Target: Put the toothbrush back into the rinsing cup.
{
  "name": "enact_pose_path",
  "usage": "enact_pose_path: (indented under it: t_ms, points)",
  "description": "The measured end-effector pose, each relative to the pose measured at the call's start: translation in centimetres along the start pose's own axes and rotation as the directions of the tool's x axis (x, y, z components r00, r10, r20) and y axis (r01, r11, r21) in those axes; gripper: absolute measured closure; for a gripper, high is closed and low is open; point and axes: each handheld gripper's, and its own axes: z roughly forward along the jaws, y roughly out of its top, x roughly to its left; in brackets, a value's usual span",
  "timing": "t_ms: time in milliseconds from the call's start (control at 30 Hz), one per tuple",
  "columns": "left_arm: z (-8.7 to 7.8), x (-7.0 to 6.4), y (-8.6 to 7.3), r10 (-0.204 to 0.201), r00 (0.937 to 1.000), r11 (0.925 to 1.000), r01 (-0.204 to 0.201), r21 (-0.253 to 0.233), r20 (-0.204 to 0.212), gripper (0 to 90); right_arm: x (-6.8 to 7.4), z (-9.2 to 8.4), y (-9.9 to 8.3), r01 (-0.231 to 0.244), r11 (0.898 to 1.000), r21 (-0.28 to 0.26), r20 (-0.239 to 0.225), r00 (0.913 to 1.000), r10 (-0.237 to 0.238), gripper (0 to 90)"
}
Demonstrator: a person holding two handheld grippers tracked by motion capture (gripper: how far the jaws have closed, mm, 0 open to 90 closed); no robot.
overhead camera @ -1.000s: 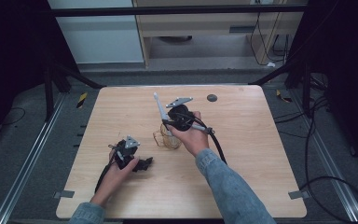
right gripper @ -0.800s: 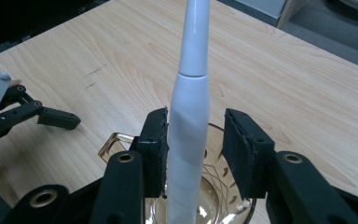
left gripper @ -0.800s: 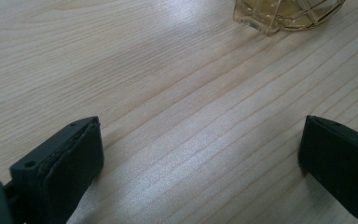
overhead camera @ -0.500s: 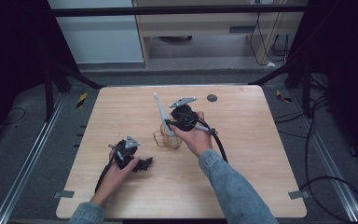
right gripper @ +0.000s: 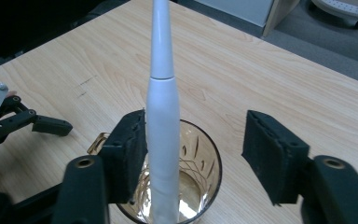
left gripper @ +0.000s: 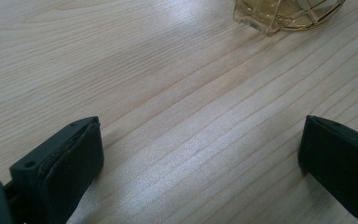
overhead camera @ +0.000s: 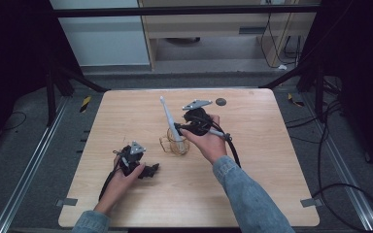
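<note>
A clear amber-tinted glass mug point(overhead camera: 177, 145) stands near the middle of the table. A slim white stick point(overhead camera: 168, 116), shaped like a toothbrush handle, stands in it and leans to the far left. In the right gripper view the white stick point(right gripper: 162, 116) rises out of the glass point(right gripper: 212, 161) and rests against my right gripper's point(right gripper: 200, 154) near-side jaw, while the other jaw stands well apart, so this gripper is open. My right gripper point(overhead camera: 178, 128) hovers just right of the stick. My left gripper point(overhead camera: 151, 170) lies open on the table, with the glass base point(left gripper: 284, 14) ahead of its jaws point(left gripper: 200, 154).
The wooden table point(overhead camera: 252, 160) has bare room on its right half and along the front. A small dark disc point(overhead camera: 220, 102) lies near the far edge. Cables trail from both grippers. Metal rails and dark stands flank the table.
My right hand has shifted very slightly to the right beside the stick. The stick, the glass and my left gripper stay where they were.
</note>
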Motion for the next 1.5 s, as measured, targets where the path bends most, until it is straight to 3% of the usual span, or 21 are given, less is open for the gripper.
enact_pose_path:
  t_ms: [233, 633, 967, 1500]
  points:
    - [0.0, 0.0, 0.0, 0.0, 1.0, 1.0, 0.0, 0.0, 0.0, 0.0, -0.7, -0.9, -0.4, -0.01, 1.0, -0.025, 0.008, 0.9999, 0.01, 23.1]
    - [0.0, 0.0, 0.0, 0.001, 1.0, 1.0, -0.001, 0.0, 0.0, 0.0, -1.2, -2.7, -1.3, 0.012, 0.998, -0.058, -0.007, 0.9999, -0.012, 13.6]
    - [0.0, 0.0, 0.0, 0.001, 1.0, 1.0, -0.001, 0.001, 0.0, 0.0, -2.0, -3.6, -2.4, 0.021, 0.999, -0.047, 0.014, 0.9997, -0.021, 12.6]
    - [0.0, 0.0, 0.0, -0.001, 1.0, 1.0, 0.001, 0.0, 0.0, 0.0, -5.3, -5.8, -5.9, 0.001, 0.999, -0.035, 0.113, 0.9936, 0.003, 13.6]
